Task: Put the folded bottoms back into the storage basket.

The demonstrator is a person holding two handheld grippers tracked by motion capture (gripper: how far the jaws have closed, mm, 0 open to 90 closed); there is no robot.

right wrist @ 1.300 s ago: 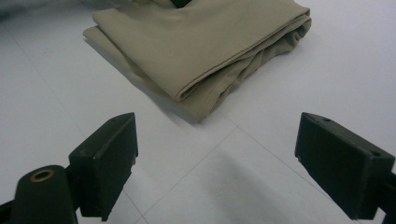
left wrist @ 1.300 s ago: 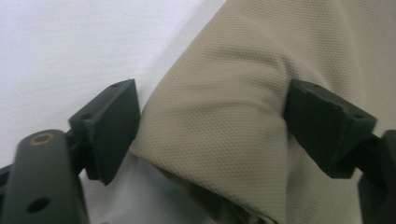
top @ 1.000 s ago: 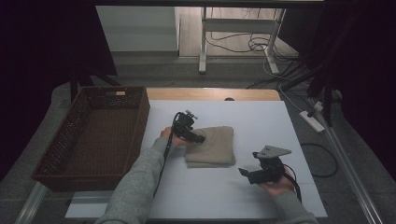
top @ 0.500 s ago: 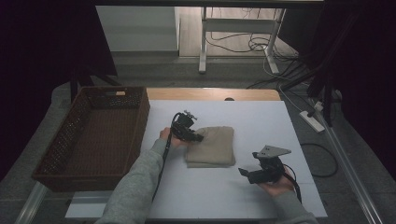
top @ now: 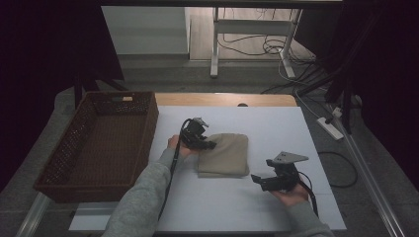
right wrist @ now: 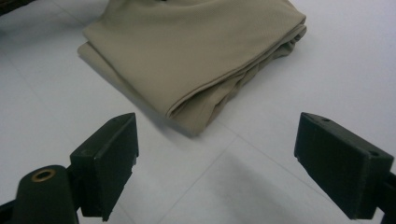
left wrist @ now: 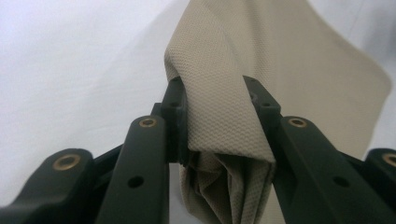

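Observation:
A folded beige cloth (top: 225,154) lies in the middle of the white table (top: 276,123). My left gripper (top: 207,144) is at the cloth's left edge, shut on a bunched fold of it; in the left gripper view the cloth (left wrist: 224,116) is pinched between the two black jaws. My right gripper (top: 257,179) rests on the table to the right and front of the cloth, open, with nothing between its fingers. Its own view shows the cloth (right wrist: 196,51) just ahead of the spread jaws, apart from them.
A large brown wicker basket (top: 99,143) stands at the table's left side. Beyond the far edge are a desk frame (top: 217,44) and cables (top: 257,47) on the floor. A power strip (top: 331,127) lies off the right edge.

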